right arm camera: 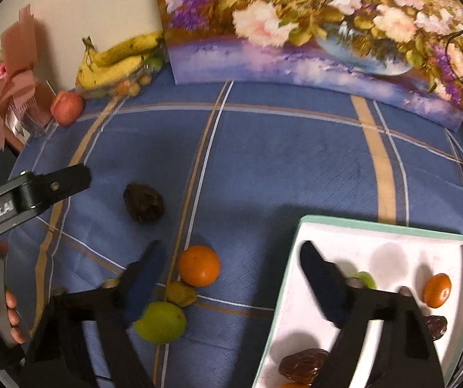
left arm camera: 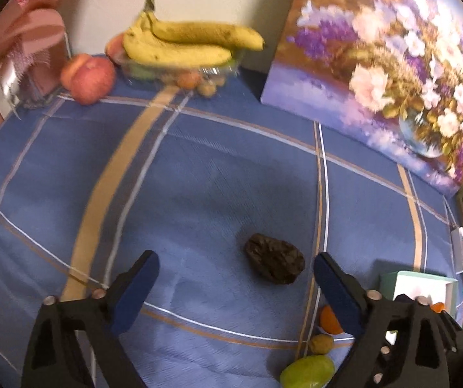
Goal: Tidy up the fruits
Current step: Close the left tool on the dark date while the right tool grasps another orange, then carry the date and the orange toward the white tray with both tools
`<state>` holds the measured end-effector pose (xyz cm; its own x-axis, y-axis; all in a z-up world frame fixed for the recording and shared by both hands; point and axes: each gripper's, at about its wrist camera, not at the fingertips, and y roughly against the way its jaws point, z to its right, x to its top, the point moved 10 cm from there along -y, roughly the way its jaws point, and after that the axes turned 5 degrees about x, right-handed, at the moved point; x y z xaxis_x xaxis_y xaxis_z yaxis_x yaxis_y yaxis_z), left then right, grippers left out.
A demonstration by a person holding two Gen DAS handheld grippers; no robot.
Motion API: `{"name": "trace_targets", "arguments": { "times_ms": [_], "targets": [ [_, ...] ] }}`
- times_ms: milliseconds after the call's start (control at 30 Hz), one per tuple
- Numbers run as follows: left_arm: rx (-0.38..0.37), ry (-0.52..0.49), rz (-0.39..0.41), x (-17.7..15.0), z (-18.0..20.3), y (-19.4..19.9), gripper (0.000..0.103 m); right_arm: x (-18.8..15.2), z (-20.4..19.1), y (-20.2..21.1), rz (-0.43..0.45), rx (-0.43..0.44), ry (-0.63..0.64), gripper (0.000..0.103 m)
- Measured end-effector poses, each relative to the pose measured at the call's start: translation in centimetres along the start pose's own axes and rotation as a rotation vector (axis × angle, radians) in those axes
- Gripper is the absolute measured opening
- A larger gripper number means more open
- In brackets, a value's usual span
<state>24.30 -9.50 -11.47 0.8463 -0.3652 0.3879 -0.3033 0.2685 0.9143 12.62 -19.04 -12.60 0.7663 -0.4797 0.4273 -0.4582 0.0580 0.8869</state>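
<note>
Fruits lie in 3 groups across the blue checked tablecloth (right arm camera: 263, 161). At the far left, an apple (right arm camera: 66, 108) sits beside a clear bowl (left arm camera: 179, 71) stacked with bananas (left arm camera: 182, 43), probably a display that needs no sorting. Nearer and towards the middle, a dark wrinkled fruit (left arm camera: 275, 262) rests alone on the cloth, then an orange (right arm camera: 199, 265), a small yellowish fruit (right arm camera: 181, 294) touching it, and a green fruit (right arm camera: 160, 322) just below. At the right stands a white box (right arm camera: 393, 236) with a teal rim, which already contains a small orange fruit (right arm camera: 437, 290), dates (right arm camera: 302, 368) and something green, so it looks like the collecting place.

The left gripper (left arm camera: 236, 287) points steeply down with its jaws wide apart; the dark wrinkled fruit sits just ahead, nearer the right finger, untouched. It holds nothing, and seems poised to straddle that fruit. A hand (right arm camera: 11, 320) shows at the left edge of the right wrist view.

The right gripper (right arm camera: 231, 284) is also spread and empty, one finger over the cloth beside the orange cluster, the other over the box. Nothing lies between its pads.
</note>
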Motion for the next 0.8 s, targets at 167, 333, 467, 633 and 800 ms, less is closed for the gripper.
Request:
{"name": "trace_targets", "arguments": {
  "times_ms": [167, 333, 467, 633, 800],
  "targets": [
    [-0.024, -0.005, -0.037, -0.8, 1.0, -2.3, 0.092, -0.8, -0.5, -1.8, -0.049, 0.002, 0.021, 0.076],
    [-0.039, -0.015, -0.049, -0.9, 1.7, -3.4, 0.084, -1.2, -1.2, -2.8, -0.083, -0.001, 0.055, 0.072],
    [-0.059, -0.007, -0.062, -0.9, 1.8, -4.0, 0.080, -1.7, -1.6, -3.5, -0.100, 0.003, 0.067, 0.061],
    [-0.141, 0.016, -0.076, -1.0, 2.6, -4.2, 0.054, -2.2, -2.2, -3.8, -0.104, 0.026, 0.076, 0.047],
    [-0.136, 0.007, -0.072, -1.0, 2.7, -3.9, 0.053, -2.4, -2.7, -3.8, -0.098, 0.049, 0.072, 0.038]
  ]
}}
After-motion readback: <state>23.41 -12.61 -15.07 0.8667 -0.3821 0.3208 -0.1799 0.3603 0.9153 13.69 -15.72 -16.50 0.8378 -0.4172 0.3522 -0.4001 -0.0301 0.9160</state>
